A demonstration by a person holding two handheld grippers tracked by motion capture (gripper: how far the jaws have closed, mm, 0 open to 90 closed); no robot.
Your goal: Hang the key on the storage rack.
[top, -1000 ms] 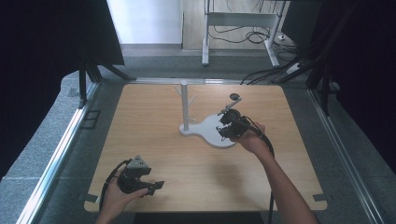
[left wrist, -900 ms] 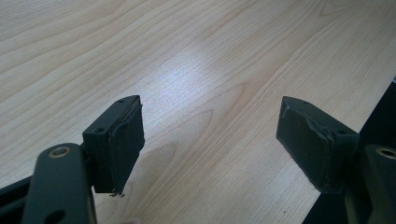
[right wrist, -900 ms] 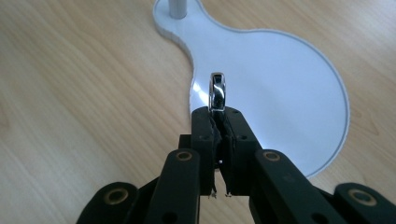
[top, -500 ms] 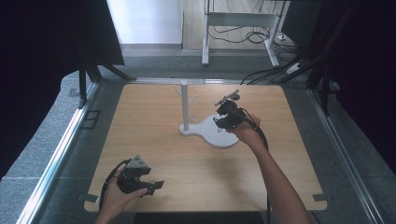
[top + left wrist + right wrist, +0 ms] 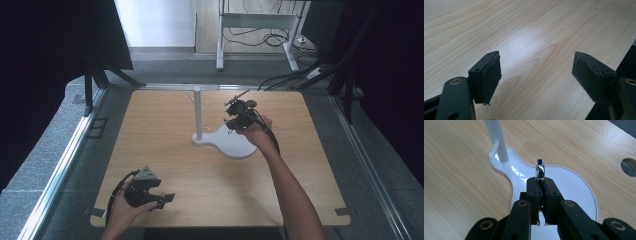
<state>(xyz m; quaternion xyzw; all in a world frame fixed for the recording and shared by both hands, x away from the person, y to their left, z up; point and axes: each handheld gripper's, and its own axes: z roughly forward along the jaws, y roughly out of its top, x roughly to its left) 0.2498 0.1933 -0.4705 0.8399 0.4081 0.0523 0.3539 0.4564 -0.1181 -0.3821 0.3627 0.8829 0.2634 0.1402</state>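
Note:
A white stand with an upright post (image 5: 198,111) (image 5: 499,142) and side pegs rises from a white pear-shaped base (image 5: 235,143) (image 5: 571,185) at the middle of the table. My right gripper (image 5: 231,118) (image 5: 540,181) is held above the base, to the right of the post, shut on a shiny silver ring (image 5: 540,169) that sticks up edge-on from between its tips. My left gripper (image 5: 167,198) (image 5: 536,72) rests near the table's front left edge, open, with bare wood between its pads.
The wooden table (image 5: 165,150) has free room left of the stand and along the front. A round cable hole (image 5: 629,166) is in the tabletop near the right gripper. A desk frame and cables (image 5: 260,35) stand on the floor beyond.
My right gripper has risen off the white base with the ring and shifted toward the post. The left gripper has stayed put.

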